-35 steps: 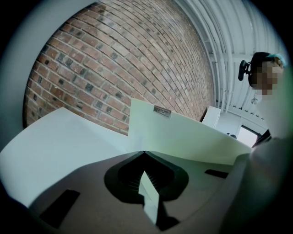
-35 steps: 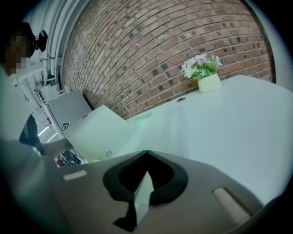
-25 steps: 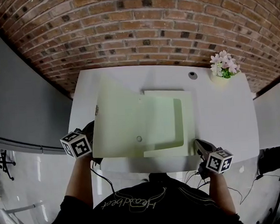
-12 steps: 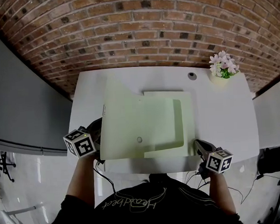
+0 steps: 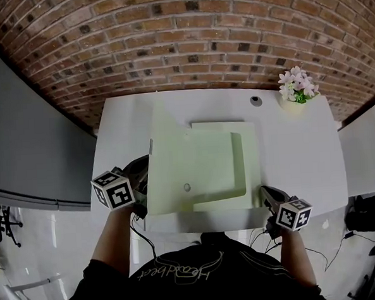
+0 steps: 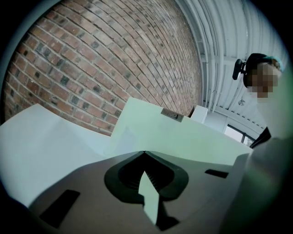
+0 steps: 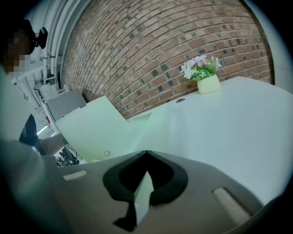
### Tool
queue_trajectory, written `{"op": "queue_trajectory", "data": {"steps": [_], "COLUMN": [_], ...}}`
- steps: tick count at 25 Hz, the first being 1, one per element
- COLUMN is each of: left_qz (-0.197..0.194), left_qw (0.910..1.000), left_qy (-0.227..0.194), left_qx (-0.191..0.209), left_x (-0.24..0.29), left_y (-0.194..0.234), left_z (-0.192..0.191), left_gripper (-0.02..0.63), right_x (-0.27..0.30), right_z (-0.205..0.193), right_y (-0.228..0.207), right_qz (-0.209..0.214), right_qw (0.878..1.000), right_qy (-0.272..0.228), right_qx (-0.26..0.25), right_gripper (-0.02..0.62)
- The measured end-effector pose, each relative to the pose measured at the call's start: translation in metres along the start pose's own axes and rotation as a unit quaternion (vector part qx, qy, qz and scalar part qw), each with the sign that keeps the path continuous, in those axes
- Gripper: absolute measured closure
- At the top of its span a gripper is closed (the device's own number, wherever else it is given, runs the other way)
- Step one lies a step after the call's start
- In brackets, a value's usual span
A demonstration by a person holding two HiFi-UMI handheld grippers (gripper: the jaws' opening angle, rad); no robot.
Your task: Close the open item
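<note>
At the table (image 5: 301,152) edge, left claw (image 5: 142,180), half hidden, and right claw (image 5: 266,193), each clenched on green folder (image 5: 201,164)

Head view first: the raised cover (image 5: 166,166) of the green folder (image 5: 220,169) screens the jaws of the left gripper (image 6: 145,180). The jaws of the right gripper (image 7: 143,187) slip out of sight at the folder's near corner. The person's shoulders (image 5: 201,275) hide the near edge of the worktop (image 5: 296,158). A round spot (image 5: 255,101) beside the flower pot (image 5: 295,101) is too small to tell, and so is the dot (image 5: 186,187) on the folder. In the left gripper view, the label (image 6: 173,114) on the cover's edge is unreadable.
</note>
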State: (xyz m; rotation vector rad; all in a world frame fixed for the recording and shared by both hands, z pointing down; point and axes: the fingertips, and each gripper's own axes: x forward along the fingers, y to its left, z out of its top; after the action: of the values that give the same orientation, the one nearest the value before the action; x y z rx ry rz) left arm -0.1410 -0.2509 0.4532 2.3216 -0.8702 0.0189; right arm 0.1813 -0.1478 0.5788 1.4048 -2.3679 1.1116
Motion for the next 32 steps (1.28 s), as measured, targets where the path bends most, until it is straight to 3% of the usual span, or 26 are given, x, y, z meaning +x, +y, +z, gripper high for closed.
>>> {"op": "queue_trajectory", "data": {"steps": [22,32], "left_qz": [-0.022,-0.036], "left_qw": [0.998,0.9969], "left_qy": [0.055,0.07], "left_qx": [0.021,0.007], "left_x": [0.038,0.058], "left_y": [-0.026,-0.032], "left_z": [-0.028,-0.045], "left_gripper": [0.604,0.604], "right_x": [0.0,0.0], "right_z": [0.0,-0.001], "right_y": [0.002,0.001], "right_qz": [0.009,0.021], "right_qw": [1.0,1.0], "right_qy": [0.0,-0.007], "right_qx": [0.001,0.008], "right_gripper": [0.592,0.592]}}
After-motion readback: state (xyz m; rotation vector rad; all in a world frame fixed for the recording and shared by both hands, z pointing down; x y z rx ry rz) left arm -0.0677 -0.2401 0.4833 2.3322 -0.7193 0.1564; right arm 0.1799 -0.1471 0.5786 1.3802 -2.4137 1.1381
